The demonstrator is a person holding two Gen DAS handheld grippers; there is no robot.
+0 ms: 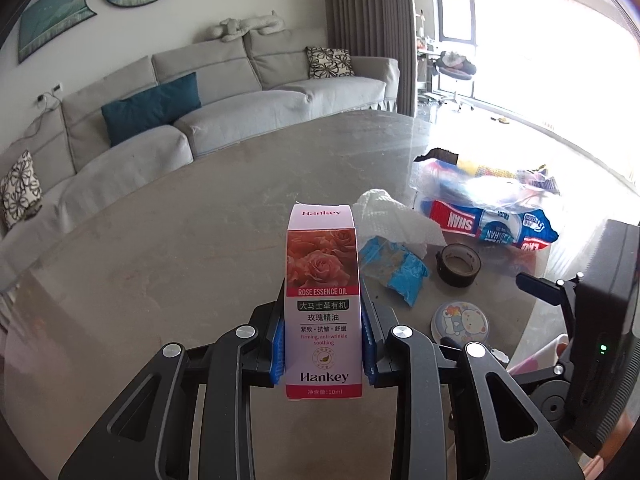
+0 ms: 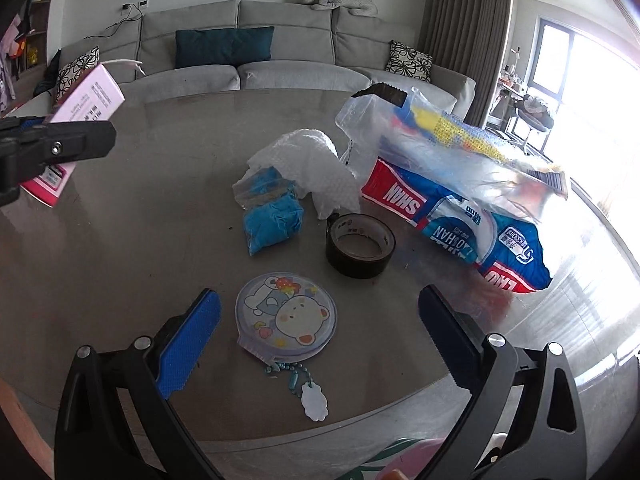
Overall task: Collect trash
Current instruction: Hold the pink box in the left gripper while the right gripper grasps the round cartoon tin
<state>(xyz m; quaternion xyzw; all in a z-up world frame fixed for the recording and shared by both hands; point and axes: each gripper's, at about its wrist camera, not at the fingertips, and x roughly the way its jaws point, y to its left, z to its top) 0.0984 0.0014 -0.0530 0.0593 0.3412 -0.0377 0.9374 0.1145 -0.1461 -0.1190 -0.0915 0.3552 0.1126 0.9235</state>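
The pink box point(image 1: 323, 304) marked "ROSE ESSENCE OIL" stands upright between the two blue pads of the left gripper point(image 1: 323, 344); the pads press on its two narrow sides, so the jaws are closed partway on it, and the box is lifted above the round table point(image 1: 180, 248). In the right wrist view the same box point(image 2: 86, 108) appears at about 10 o'clock, tilted, with the dark finger of the left gripper point(image 2: 60, 146) across it.

The right gripper point(image 2: 320, 344) has its jaws wide apart and holds nothing; between its blue pads, lower on the table, lies a round pouch with a bear picture point(image 2: 286, 316); a bead chain with a white tag point(image 2: 314, 400) hangs from it toward 6 o'clock, near the table edge.

From the pouch, at 1 o'clock, a roll of dark tape point(image 2: 360, 246) lies flat; at 12 o'clock there is a crumpled blue packet point(image 2: 272, 212), and just behind it a crumpled white paper towel point(image 2: 316, 164), touching it. At 2 o'clock lies a red and blue wrapper point(image 2: 460, 224) with the letters "SHAN"; a clear plastic bag point(image 2: 440, 140) with colourful things inside lies on top of it.

Beyond the table a grey sofa point(image 2: 280, 64) with a teal cushion point(image 2: 224, 46) stands at 12 o'clock; a bright window point(image 2: 580, 80) is at 2 o'clock.
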